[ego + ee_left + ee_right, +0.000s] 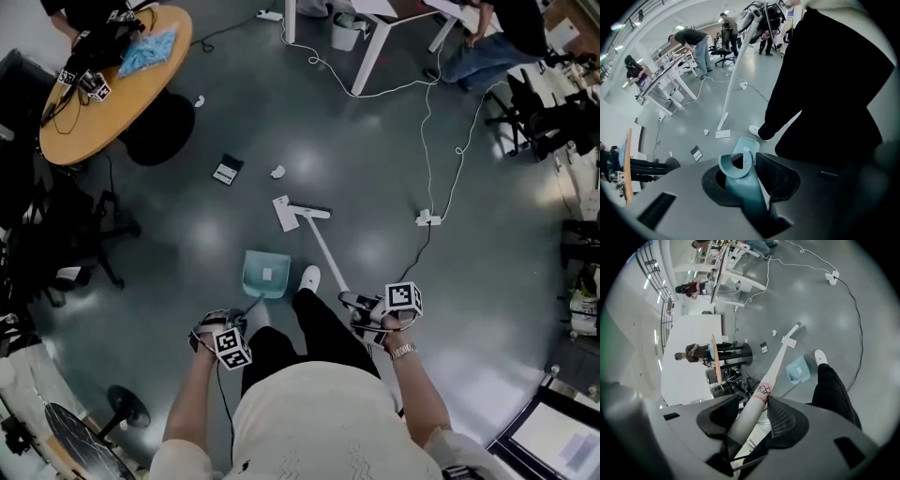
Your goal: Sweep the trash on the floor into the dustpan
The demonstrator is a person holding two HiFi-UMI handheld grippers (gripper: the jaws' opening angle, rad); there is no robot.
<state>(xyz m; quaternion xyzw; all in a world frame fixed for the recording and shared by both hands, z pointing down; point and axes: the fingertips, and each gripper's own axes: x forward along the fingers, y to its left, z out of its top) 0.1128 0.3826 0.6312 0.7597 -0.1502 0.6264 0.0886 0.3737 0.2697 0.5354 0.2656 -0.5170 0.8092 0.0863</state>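
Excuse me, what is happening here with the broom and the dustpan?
A person stands holding two tools. The left tool is shut on the handle of a teal dustpan set on the floor by the feet. The right tool is shut on a white broom; its head lies beyond the pan, beside a flat white paper. A crumpled scrap and a dark card lie further out, outside the pan.

The right tool (752, 408) was closed on the white broom handle (774, 367), which ran down to the broom head (790, 340) on the grey floor (825, 310). The teal dustpan (797, 370) lay just beside the handle, near a white shoe (820, 356).
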